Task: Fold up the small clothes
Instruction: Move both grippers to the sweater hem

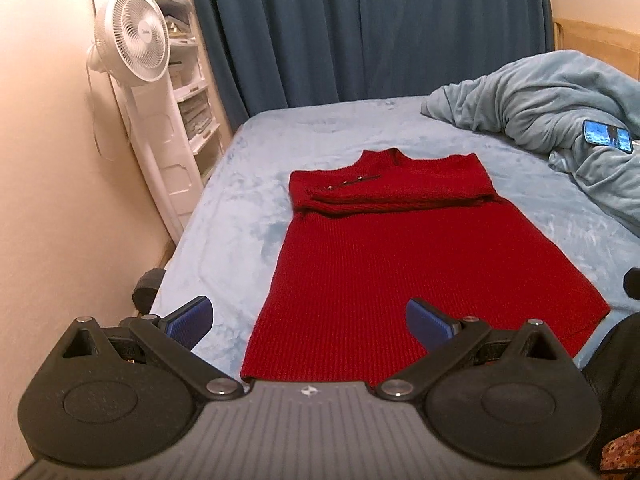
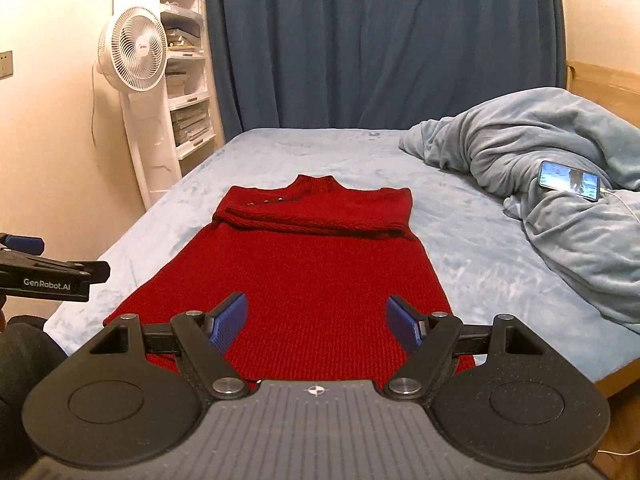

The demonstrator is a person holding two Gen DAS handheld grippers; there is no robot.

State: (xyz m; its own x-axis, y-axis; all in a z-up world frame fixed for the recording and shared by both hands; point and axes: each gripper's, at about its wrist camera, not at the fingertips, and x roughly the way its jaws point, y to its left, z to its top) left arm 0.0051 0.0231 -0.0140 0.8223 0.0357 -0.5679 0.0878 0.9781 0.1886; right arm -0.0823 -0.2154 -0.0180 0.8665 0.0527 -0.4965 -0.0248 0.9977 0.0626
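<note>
A red knit garment point(image 2: 304, 264) lies flat mid-bed point(image 2: 472, 248), hem at the near edge. White shelves point(image 2: 188, 92) hold what may be papers. Left gripper point(image 1: 308, 320) and right gripper point(image 2: 316, 320) both gape, empty.

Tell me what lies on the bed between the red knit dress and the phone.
Only bare blue sheet, then folds of the rumpled blanket on which the phone rests. Nothing else lies right of the red knit dress; the right wrist view shows it best.
</note>
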